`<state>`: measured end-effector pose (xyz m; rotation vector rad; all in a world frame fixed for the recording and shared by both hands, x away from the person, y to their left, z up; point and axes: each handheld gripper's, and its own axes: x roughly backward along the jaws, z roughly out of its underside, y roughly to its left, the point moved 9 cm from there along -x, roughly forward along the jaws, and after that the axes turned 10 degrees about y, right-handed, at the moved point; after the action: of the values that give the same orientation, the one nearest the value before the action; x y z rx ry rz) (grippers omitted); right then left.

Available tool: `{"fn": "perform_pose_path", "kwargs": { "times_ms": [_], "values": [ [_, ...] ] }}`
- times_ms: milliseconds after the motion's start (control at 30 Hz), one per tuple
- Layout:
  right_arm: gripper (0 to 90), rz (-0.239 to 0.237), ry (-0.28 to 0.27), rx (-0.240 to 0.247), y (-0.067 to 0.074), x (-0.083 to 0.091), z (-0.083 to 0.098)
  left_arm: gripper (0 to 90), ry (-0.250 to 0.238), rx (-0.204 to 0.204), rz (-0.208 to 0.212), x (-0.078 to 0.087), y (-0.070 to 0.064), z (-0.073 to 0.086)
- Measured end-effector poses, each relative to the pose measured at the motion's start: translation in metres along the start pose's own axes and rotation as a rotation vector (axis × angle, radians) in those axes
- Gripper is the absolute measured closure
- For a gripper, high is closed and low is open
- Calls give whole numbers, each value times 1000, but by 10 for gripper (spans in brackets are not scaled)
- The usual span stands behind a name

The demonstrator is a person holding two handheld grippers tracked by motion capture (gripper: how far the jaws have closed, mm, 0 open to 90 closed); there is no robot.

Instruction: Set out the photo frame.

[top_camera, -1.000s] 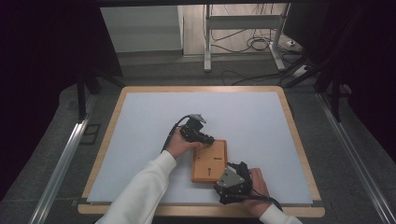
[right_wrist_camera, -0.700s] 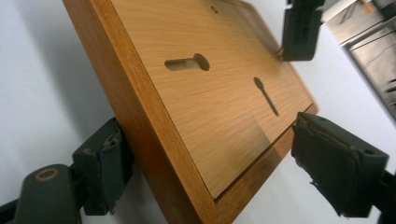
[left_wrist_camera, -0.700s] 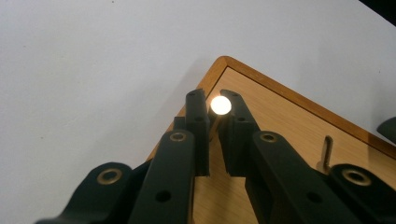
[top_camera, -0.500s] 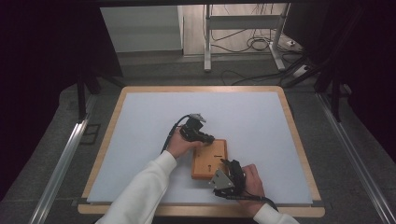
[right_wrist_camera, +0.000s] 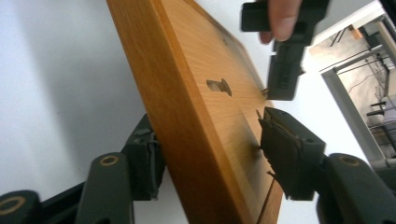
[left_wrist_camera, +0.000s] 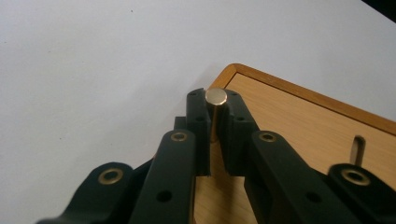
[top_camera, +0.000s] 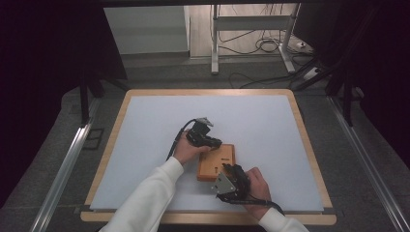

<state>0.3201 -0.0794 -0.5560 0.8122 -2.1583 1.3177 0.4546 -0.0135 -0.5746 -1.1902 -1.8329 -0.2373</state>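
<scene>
The right gripper (top_camera: 226, 170) now sits at the near edge of the wooden board (top_camera: 218, 163), closer in than a second ago. Its jaws have just been closing, and the board's edge stands between them, one pad at its side, the other just off its top face.

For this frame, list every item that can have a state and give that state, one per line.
Left gripper: shut on the brass pin, above the board's corner.
Brass pin: clamped between the jaws, round end showing.
Right gripper: jaws have just been closing around the board's edge; left pad at the board, right pad apart.
Wooden board: lying on the white table, keyhole slot empty.
White table: bears the board.
</scene>
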Motion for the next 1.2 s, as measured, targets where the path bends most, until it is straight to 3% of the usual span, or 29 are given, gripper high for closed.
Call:
{"fn": "perform_pose_path", "kwargs": {
  "times_ms": [100, 200, 300, 500, 600, 733, 767, 800, 900, 1100, 1200],
  "values": [
    [458, -9, -10, -23, -7, 4, 0, 795, -6, 2, -1, 1, 0, -1],
    [468, -16, -23, -42, -14, 6, 0, 705, -35, 5, -37, 7, 4, -2],
    [469, -25, -20, -44, -15, 7, 0, 517, -88, 9, -78, 22, 9, -2],
    [469, -31, -22, -51, -17, 7, 1, 365, -145, 36, -128, 53, 14, 18],
    [468, -36, -19, -48, -18, 6, 1, 338, -155, 33, -157, 66, 13, 36],
    [469, -42, -14, -50, -21, 6, 0, 331, -187, 41, -162, 80, 9, 62],
    [469, -43, -16, -54, -22, 6, 0, 331, -187, 41, -162, 80, 9, 62],
    [469, -49, -16, -54, -22, 6, 0, 330, -161, 34, -176, 84, 8, 76],
    [470, -59, -12, -59, -24, 6, -1, 328, -150, 32, -186, 91, 6, 94],
    [498, -65, -11, -72, -35, 9, -5, 328, -152, 35, -186, 100, 0, 117],
    [505, -86, -7, -80, -41, 9, -7, 328, -129, 19, -202, 99, -2, 127]
  ]
}}
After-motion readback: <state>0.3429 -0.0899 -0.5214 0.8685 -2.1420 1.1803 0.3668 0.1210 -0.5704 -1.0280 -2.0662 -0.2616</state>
